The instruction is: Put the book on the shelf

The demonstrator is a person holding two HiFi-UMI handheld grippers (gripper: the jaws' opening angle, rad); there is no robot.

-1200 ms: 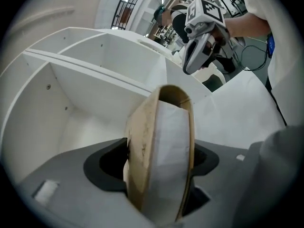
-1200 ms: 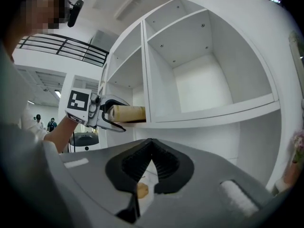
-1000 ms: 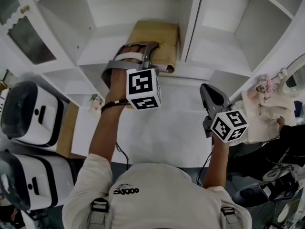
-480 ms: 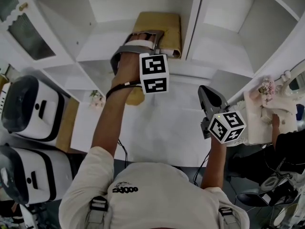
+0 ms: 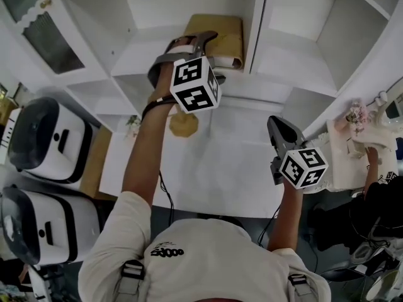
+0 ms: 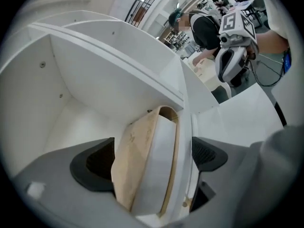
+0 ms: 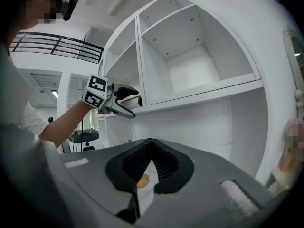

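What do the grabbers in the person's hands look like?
The left gripper and right gripper are grey with black pads. Each carries a white cube with black square markers; thin black cables hang below. The sleeves are short and white. The left jaws have just been opening, the book between them.

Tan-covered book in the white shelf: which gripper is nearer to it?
Left. The left gripper is at the shelf, its just-opened jaws either side of the book; the right gripper hangs lower over the white table.
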